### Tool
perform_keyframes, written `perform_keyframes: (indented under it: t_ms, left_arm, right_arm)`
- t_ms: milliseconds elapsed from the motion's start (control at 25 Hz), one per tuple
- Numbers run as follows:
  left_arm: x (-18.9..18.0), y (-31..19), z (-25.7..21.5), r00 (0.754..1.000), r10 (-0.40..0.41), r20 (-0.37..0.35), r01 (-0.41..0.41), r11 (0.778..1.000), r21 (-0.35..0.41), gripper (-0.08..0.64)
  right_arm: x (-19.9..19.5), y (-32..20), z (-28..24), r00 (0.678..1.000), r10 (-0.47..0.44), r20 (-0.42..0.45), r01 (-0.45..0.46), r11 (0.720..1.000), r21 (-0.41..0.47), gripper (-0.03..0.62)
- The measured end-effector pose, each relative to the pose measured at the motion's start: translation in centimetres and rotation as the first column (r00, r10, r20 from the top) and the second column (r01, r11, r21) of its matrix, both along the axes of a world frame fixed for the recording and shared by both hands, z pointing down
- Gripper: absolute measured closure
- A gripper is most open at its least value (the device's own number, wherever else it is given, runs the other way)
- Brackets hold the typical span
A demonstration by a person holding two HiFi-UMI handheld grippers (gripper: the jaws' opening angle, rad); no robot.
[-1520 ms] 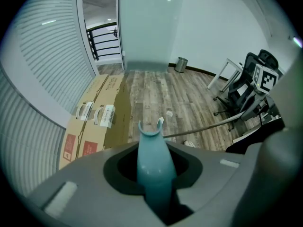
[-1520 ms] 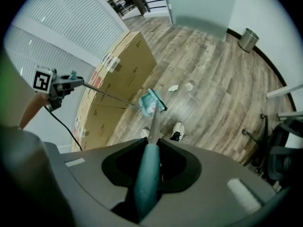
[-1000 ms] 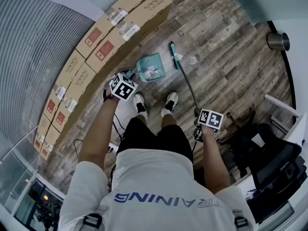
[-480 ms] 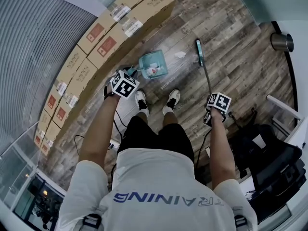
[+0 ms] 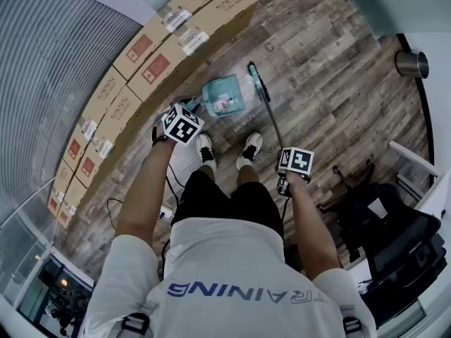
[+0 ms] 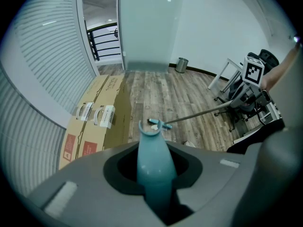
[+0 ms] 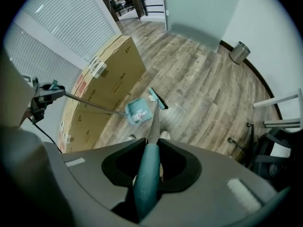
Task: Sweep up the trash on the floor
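Note:
My left gripper [image 5: 184,115] is shut on the teal handle of the dustpan [image 5: 224,96], which rests on the wood floor beside the boxes. That handle [image 6: 154,164] fills its jaws in the left gripper view. The right gripper [image 5: 285,182] points down, shut on the broom's teal grip [image 7: 147,174]. The grey stick runs to the broom head [image 5: 257,82], just right of the pan. A white scrap [image 6: 154,126] lies against the broom head [image 6: 157,123]. The dustpan [image 7: 137,111] holds several white bits.
Long cardboard boxes [image 5: 151,55] line the left wall. A metal bin [image 5: 411,63] stands at the far right wall. A black office chair [image 5: 394,238] and white table legs [image 5: 412,153] crowd the right. The person's shoes [image 5: 204,148] stand just behind the pan.
The broom head swung out to the right, then back left up against the dustpan. The white scrap went toward the pan with it. The right gripper moved left; the left stayed still.

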State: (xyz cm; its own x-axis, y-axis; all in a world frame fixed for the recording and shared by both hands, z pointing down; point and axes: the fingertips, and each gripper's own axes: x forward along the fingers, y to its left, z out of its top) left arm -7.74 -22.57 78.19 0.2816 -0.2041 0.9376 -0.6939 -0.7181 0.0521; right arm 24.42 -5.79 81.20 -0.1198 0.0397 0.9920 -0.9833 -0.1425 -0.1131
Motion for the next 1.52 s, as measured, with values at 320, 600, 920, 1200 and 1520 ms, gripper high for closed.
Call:
perform_keyframes:
  t_ms: [320, 600, 920, 1200, 1520]
  left_arm:
    - [0.1, 0.1, 0.0, 1.000, 0.000, -0.001, 0.000, 1.000, 0.003, 0.477]
    - [0.1, 0.3, 0.0, 1.000, -0.004, -0.001, 0.004, 1.000, 0.002, 0.476]
    - [-0.6, 0.9, -0.8, 0.999, -0.021, -0.040, 0.020, 1.000, -0.014, 0.349]
    - [-1.8, -1.1, -7.2, 0.982, -0.126, -0.144, 0.148, 0.977, 0.155, 0.278]
    - [-1.3, -2.3, -19.5, 0.841, -0.296, -0.452, 0.468, 0.817, 0.336, 0.498]
  right_arm:
    - [-6.9, 2.6, -1.6, 0.984, -0.127, 0.125, 0.131, 0.991, -0.027, 0.488]
    - [-5.3, 2.5, -2.5, 0.986, -0.075, 0.148, 0.077, 0.997, -0.006, 0.488]
    - [-3.3, 2.1, -4.6, 0.986, 0.048, 0.162, -0.060, 0.996, 0.069, 0.488]
    - [-1.8, 0.8, -6.8, 0.986, 0.081, 0.145, -0.105, 0.980, 0.167, 0.486]
    - [-0.2, -1.0, -11.1, 0.982, 0.158, 0.107, -0.183, 0.939, 0.291, 0.486]
